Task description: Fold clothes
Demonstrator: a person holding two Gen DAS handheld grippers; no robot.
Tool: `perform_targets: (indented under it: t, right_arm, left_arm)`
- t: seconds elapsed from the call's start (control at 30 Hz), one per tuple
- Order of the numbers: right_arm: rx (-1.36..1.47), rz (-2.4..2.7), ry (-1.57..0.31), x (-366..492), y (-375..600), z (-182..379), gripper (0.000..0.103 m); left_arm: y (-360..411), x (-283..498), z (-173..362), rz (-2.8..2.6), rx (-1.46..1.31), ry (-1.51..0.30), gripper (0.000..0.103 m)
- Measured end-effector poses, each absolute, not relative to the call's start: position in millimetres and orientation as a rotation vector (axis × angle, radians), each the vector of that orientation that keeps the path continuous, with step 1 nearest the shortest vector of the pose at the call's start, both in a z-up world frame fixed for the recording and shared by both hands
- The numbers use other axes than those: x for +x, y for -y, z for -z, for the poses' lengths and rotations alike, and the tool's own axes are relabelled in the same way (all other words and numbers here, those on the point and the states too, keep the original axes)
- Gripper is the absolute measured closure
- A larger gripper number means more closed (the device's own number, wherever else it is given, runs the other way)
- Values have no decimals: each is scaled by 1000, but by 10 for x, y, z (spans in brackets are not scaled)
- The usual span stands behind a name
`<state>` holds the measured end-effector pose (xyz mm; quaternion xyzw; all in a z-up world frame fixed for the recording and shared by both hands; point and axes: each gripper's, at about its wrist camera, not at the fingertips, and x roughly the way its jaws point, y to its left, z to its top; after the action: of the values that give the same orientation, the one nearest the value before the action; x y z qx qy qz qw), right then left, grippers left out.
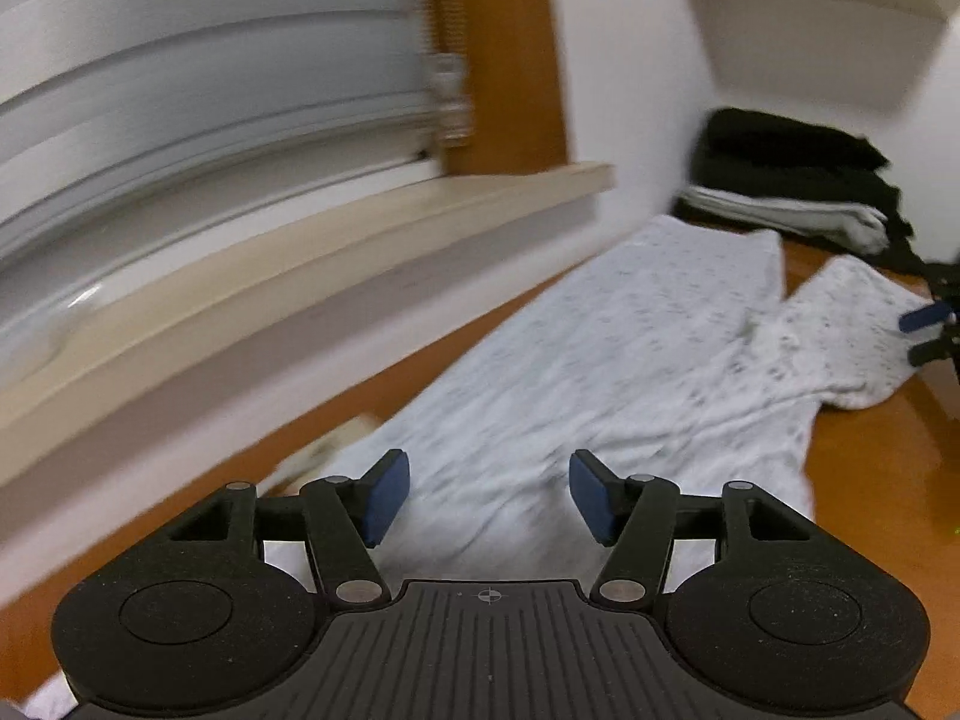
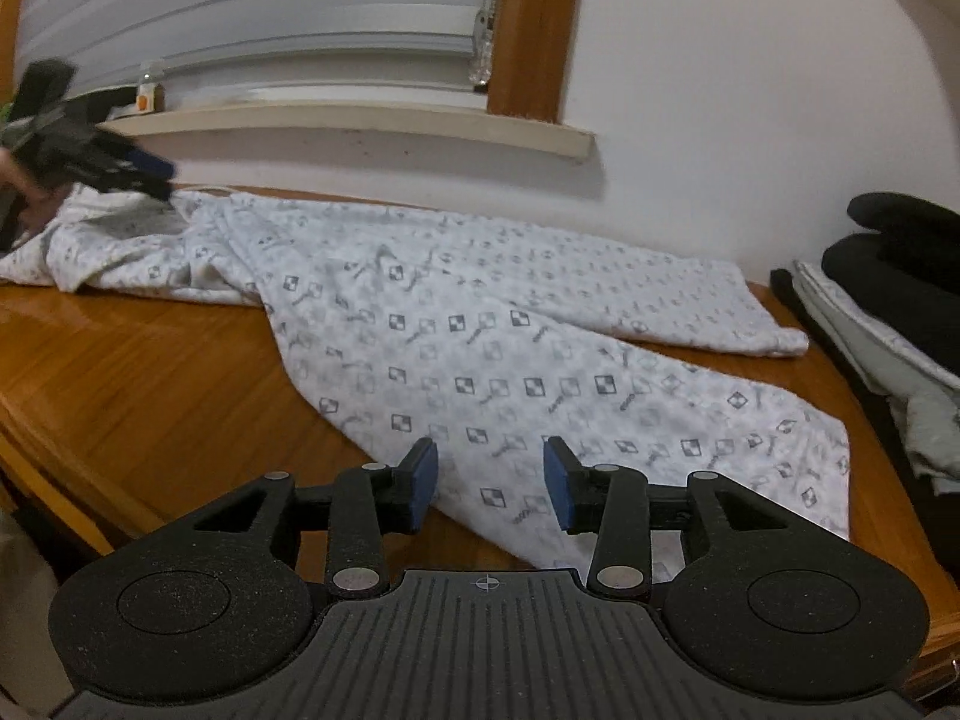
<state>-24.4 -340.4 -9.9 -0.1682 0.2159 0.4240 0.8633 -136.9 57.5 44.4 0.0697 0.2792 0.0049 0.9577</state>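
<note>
White trousers with a grey checker print lie spread on a wooden table, the two legs running to the right. In the left wrist view the same trousers stretch away from my left gripper, which hangs open just above the waist end with nothing between its blue pads. My right gripper stands open over the near leg's hem end, its pads apart and clear of the cloth. From the right wrist view, the left gripper is a blur at the far left. The right gripper peeks in at the right edge.
A stack of folded black and grey clothes sits at the table's right end, also visible from the left wrist. A window sill with a small bottle and a lowered blind run behind. The table's front edge is near left.
</note>
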Motion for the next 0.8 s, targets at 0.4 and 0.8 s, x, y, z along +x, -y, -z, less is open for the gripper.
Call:
perform_targets:
  t: [0.4,0.8]
  right_arm:
    - [-360,-897,-449,-197,3694,119,56]
    - [-411,-984,-427,-47,3706,87,100]
  left_arm:
    - [31,-909,-265,116,277,-628,40]
    - [-116,-493,-300,80,227,-624,84]
